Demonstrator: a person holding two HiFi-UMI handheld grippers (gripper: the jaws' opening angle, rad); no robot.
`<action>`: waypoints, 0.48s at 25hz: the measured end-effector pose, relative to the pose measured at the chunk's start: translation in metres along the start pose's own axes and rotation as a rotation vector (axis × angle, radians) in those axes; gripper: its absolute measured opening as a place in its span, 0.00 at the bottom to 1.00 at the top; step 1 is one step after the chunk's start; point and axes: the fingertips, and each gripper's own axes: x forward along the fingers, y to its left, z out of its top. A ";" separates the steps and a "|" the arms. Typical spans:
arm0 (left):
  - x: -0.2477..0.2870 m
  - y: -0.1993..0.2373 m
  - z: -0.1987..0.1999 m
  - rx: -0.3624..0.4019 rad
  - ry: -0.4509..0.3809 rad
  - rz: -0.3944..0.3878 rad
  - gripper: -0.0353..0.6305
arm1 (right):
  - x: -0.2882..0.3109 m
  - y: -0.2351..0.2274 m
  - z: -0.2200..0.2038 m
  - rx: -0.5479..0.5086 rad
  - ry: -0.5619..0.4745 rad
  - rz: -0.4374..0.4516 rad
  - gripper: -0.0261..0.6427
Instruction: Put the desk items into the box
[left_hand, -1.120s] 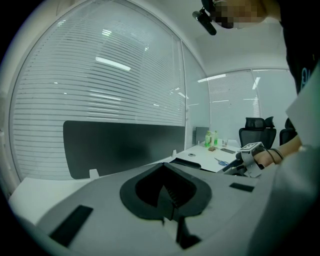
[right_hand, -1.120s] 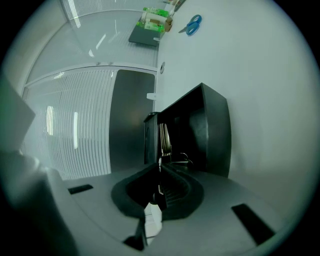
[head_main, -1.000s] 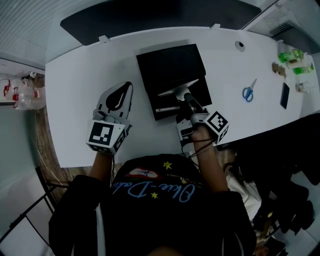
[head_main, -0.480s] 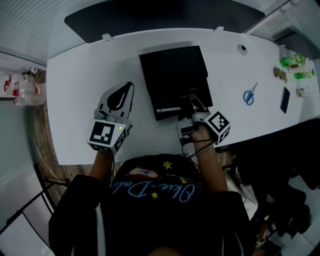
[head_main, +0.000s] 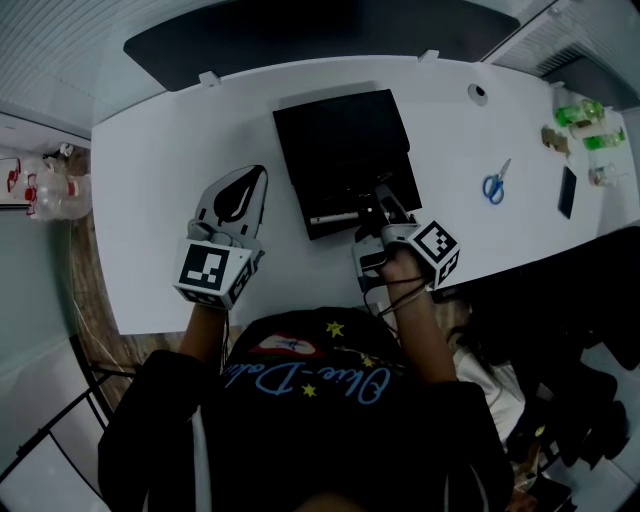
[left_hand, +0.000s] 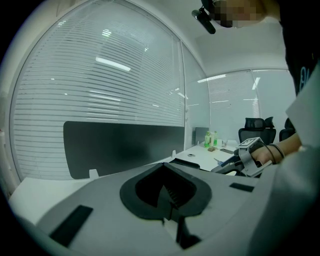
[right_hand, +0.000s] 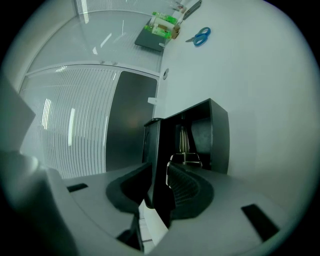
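Judging from the head view, the step in hand is loading the box (head_main: 345, 150), which sits mid-desk (head_main: 170, 150). The right hand-held gripper (head_main: 385, 203) is at its near-right wall. 1 silver item (head_main: 335, 217) already lies inside, along the near wall. The scissors (head_main: 493, 187) lie out on the desk, well apart to the right. The left hand-held gripper (head_main: 245, 185) rests on the desk just left of the box, apart from it. Bare desk lies between box and scissors. The near desk edge runs close behind both hand-held grippers, so room to pull back is short.

Left gripper view: the left hand-held gripper (left_hand: 167, 192) is clenched on nothing, jaws meeting at the centre. The box (left_hand: 187, 162) shows low to its right, with an unobstructed run of desk ahead.

Right gripper view: the right hand-held gripper (right_hand: 159, 192) is grasping the box (right_hand: 220, 135) by its thin near wall, which stands between the jaws. The silver item (right_hand: 184, 145) lies inside, just beyond the pads. Recommended: let go of the wall and lift straight up before swinging right, so the box is not dragged. The scissors (right_hand: 199, 36) lie far ahead on bare desk. They lie flat, so a low, level approach is judged necessary.
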 end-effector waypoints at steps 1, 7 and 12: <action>0.000 -0.001 0.001 0.003 -0.003 -0.004 0.07 | -0.001 0.000 0.000 -0.001 0.000 -0.002 0.20; -0.001 -0.006 0.003 0.008 -0.014 -0.020 0.07 | -0.006 -0.002 0.000 -0.001 0.002 -0.023 0.33; -0.003 -0.009 0.002 0.008 -0.012 -0.030 0.07 | -0.009 0.001 0.001 -0.009 0.010 -0.028 0.42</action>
